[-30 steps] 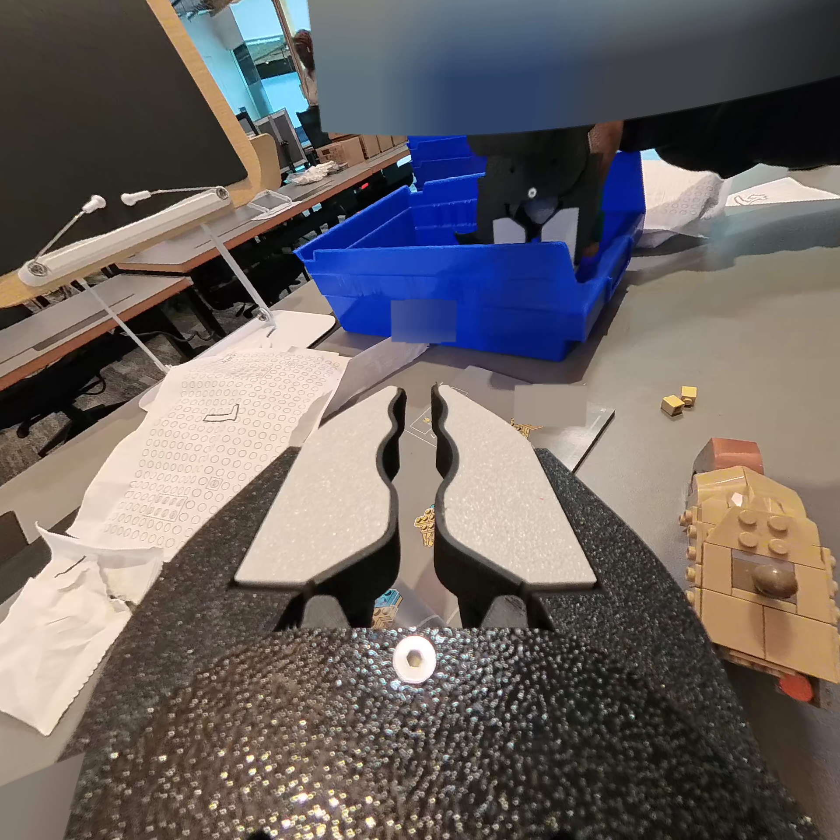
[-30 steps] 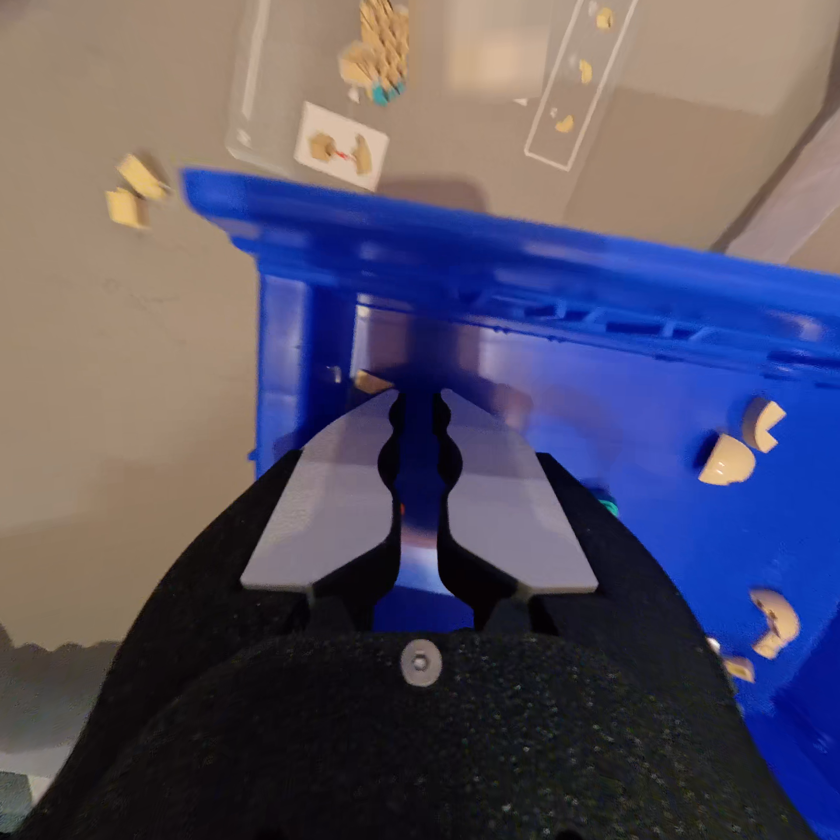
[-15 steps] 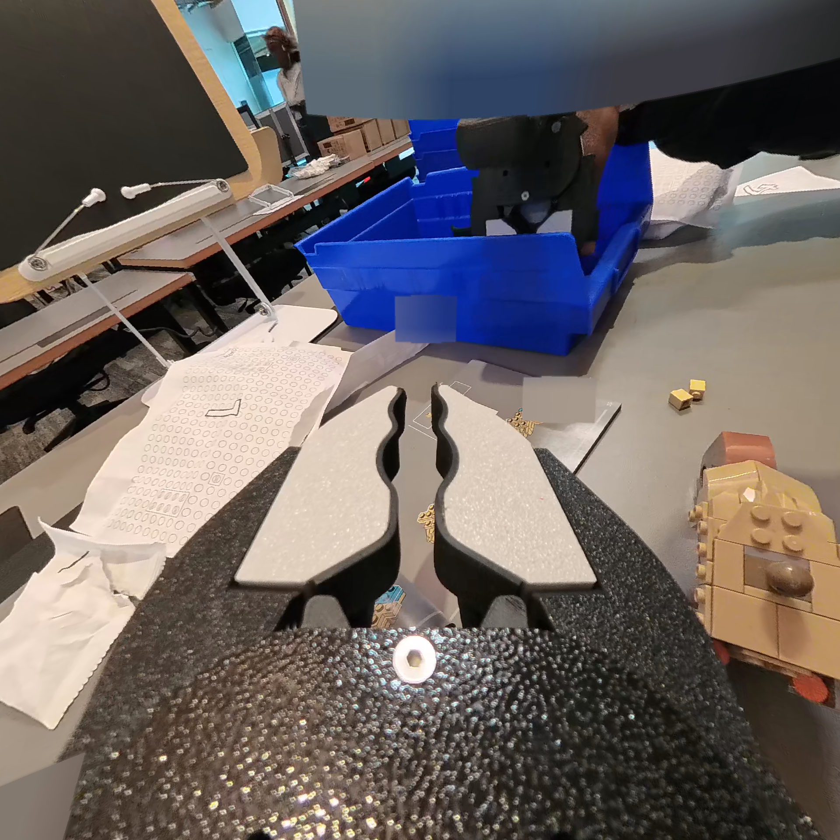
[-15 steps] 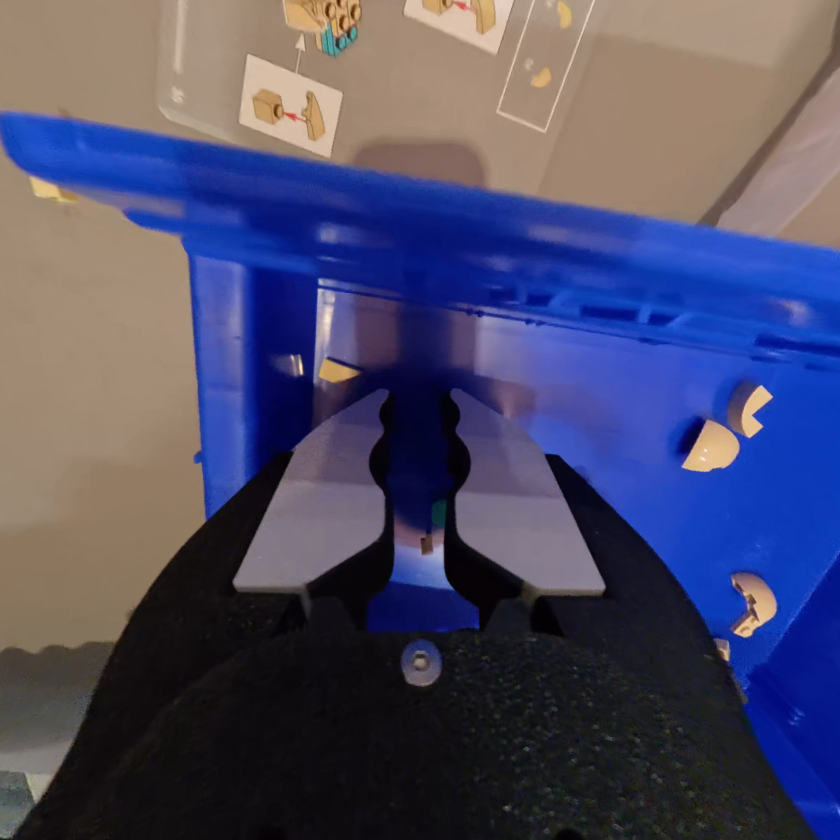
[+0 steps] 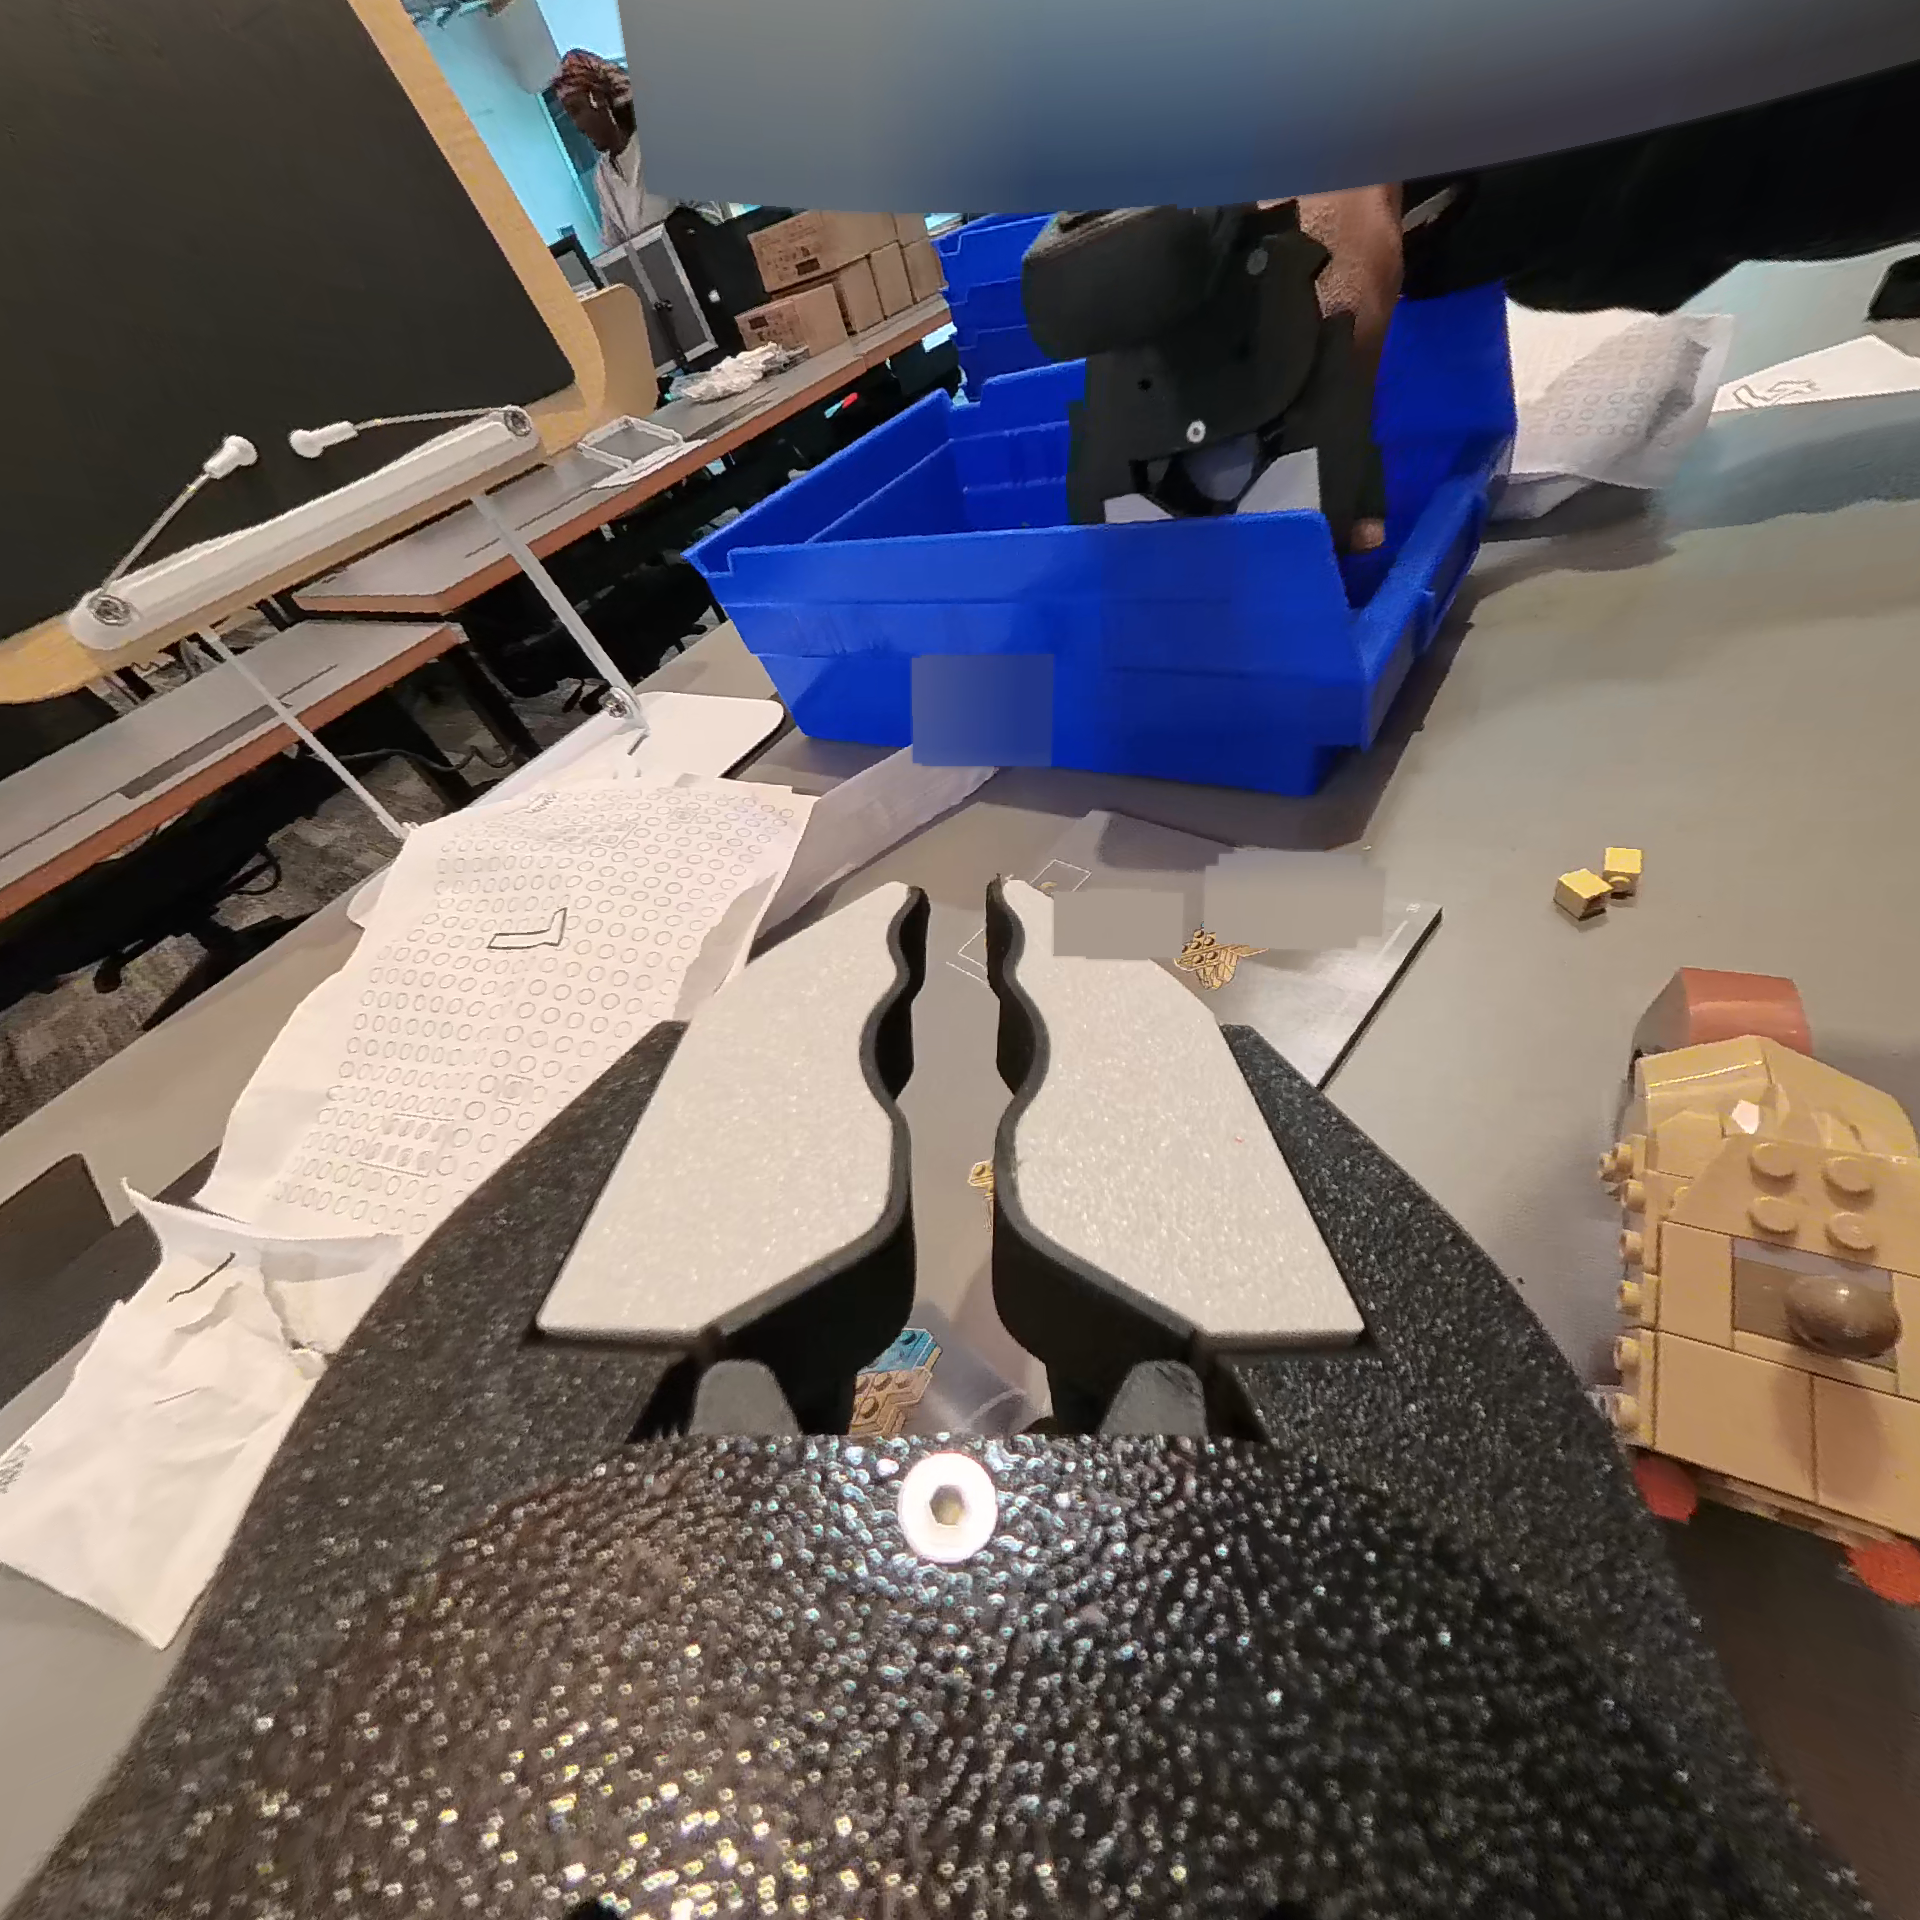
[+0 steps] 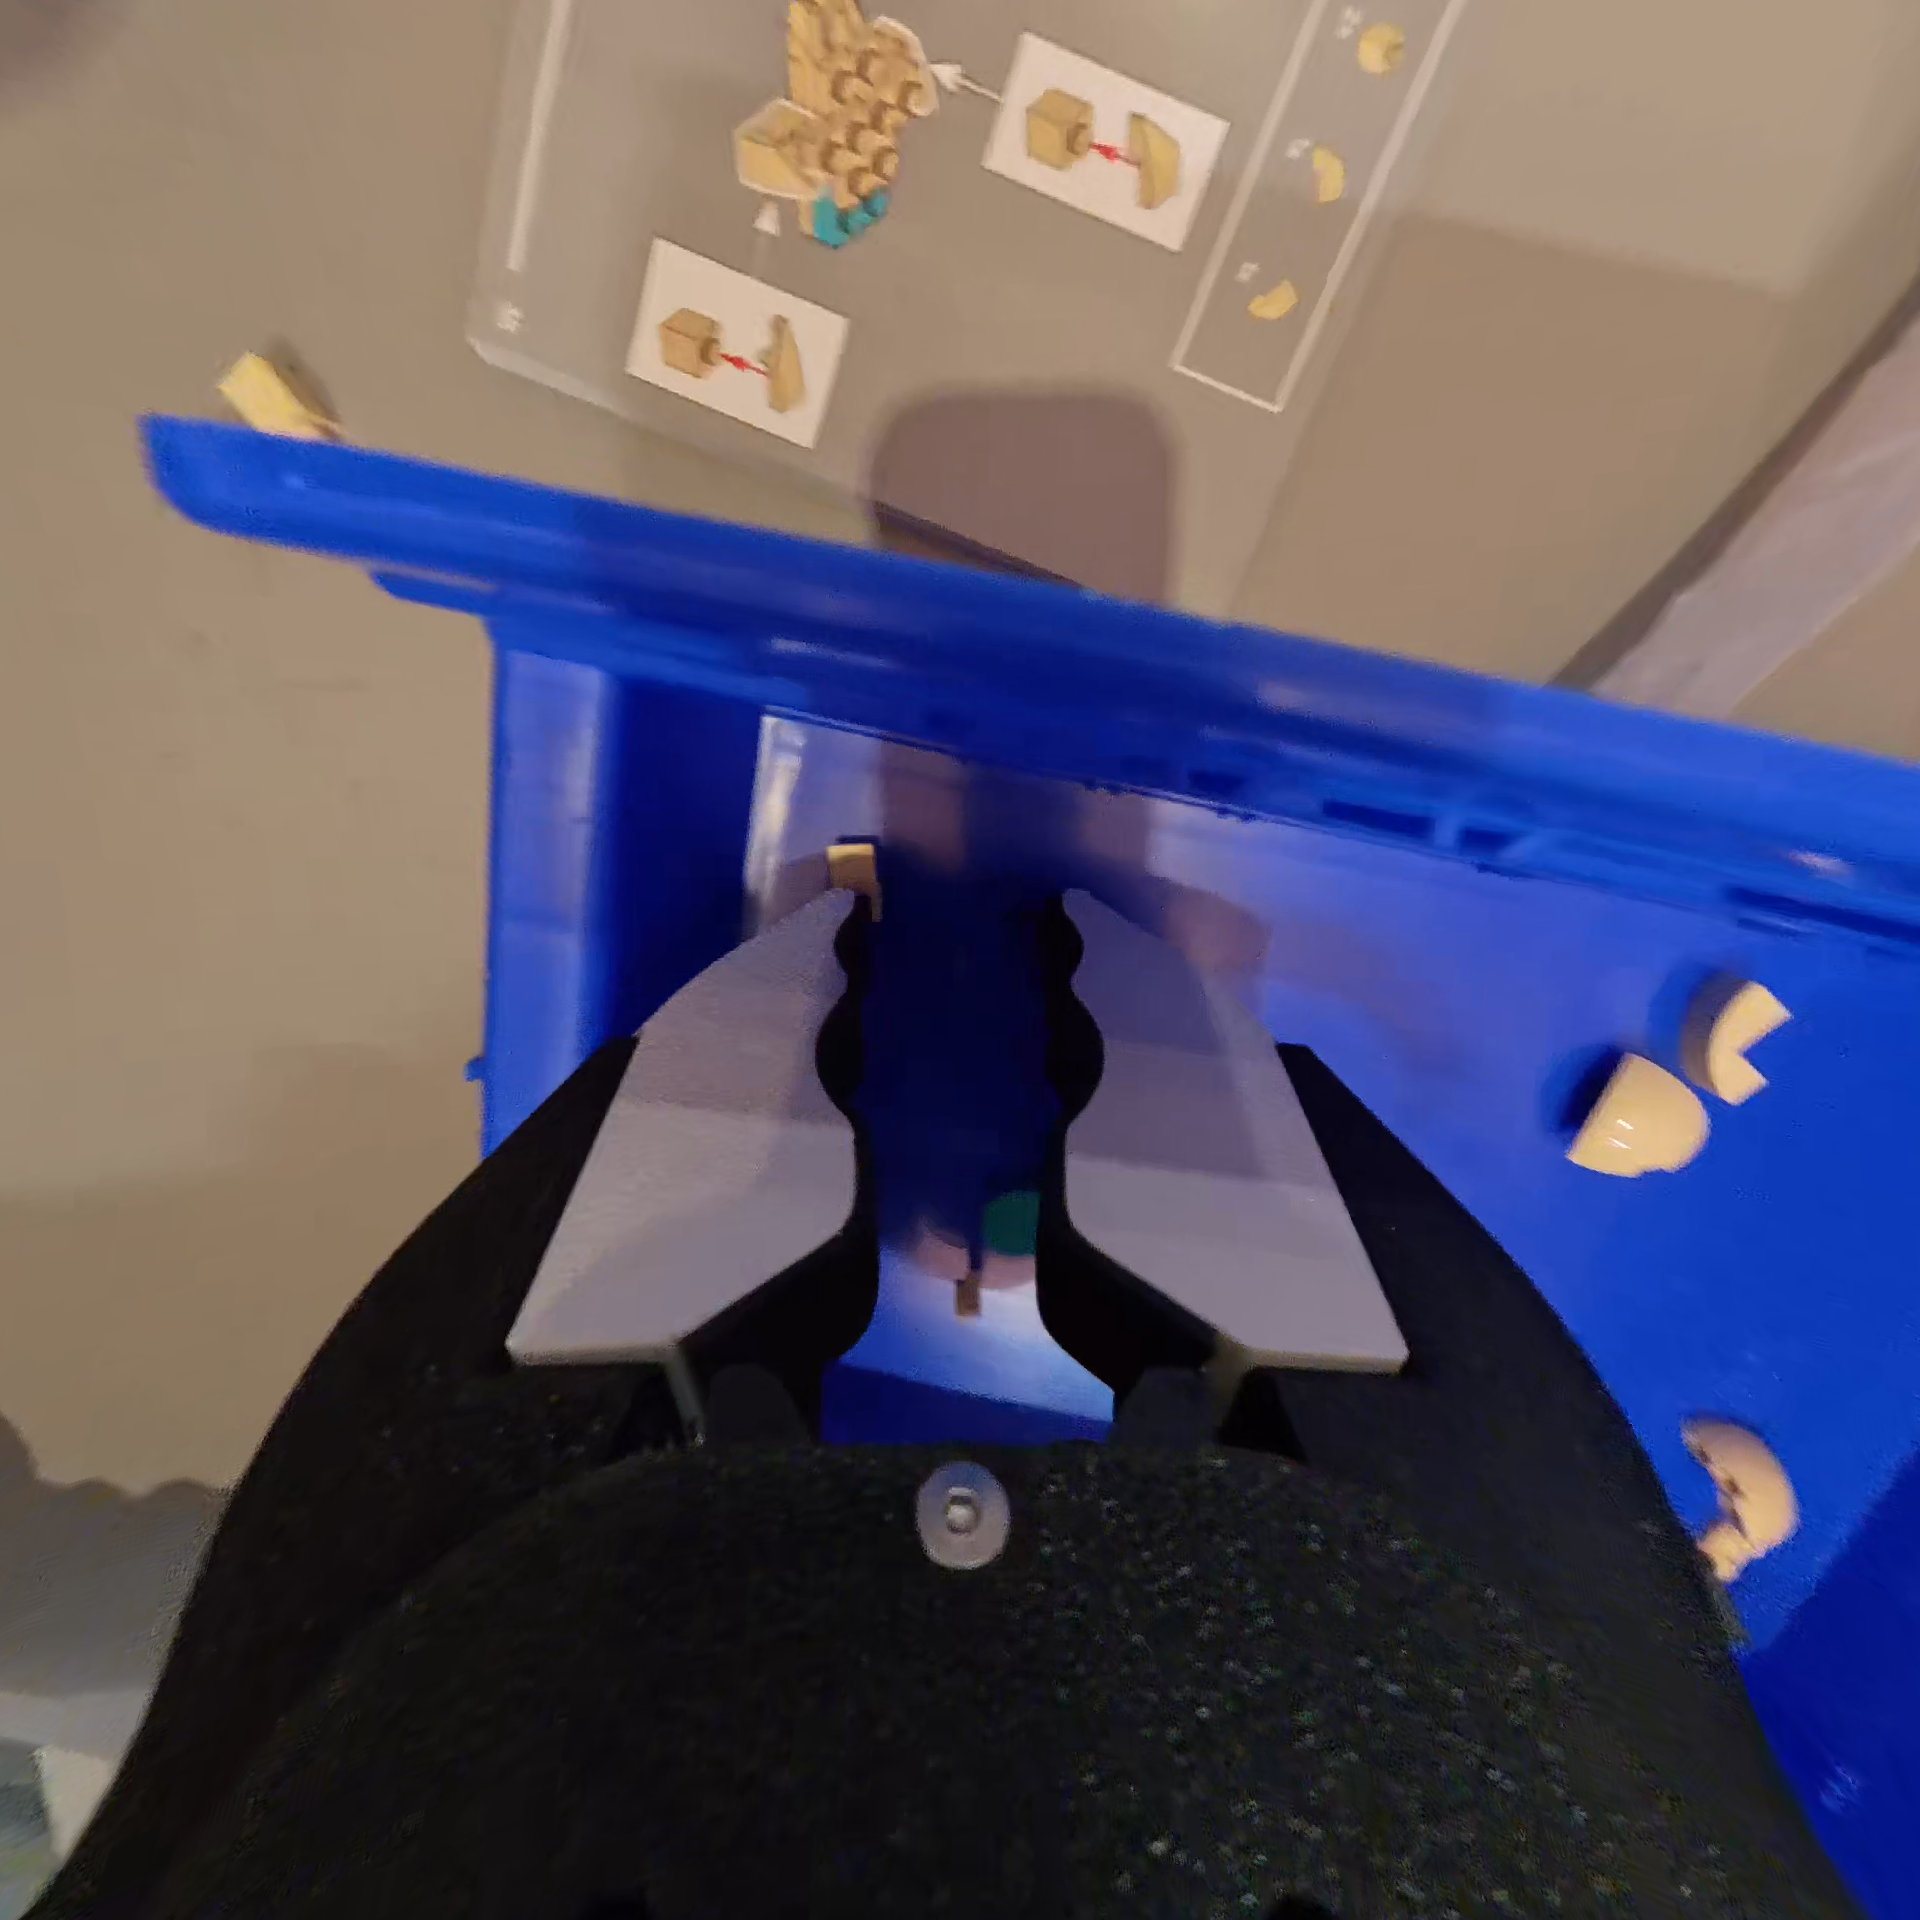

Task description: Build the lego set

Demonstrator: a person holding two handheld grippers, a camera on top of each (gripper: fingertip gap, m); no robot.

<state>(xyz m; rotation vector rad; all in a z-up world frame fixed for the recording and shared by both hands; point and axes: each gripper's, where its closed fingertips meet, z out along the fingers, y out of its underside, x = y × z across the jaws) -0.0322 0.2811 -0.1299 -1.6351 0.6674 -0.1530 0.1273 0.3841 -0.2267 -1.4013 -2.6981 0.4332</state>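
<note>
A grey bench (image 5: 1662, 727) is seen in the foreground. Behind it, rows of wood-edged desks (image 5: 436, 582) stand on dark carpet (image 5: 208, 935). A black panel with a wooden rim (image 5: 239, 260) fills the upper left, and cardboard boxes (image 5: 821, 275) are stacked beyond.

light: bright, even | right view motion-blurred | edges fisheye-warped

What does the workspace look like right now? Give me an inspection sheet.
Surface: grey table.
Things: blue bin holding tan rounded bricks; tan brick model; instruction sheet.
Clutter: torn white paper bags; two loose tan bricks.
Grippers: left gripper narrowly parted, nothing between, over the sheet; right gripper open inside the bin, small tan piece by one fingertip.
Cables: nothing seen.
Surroundings: desks, cardboard boxes.
</note>
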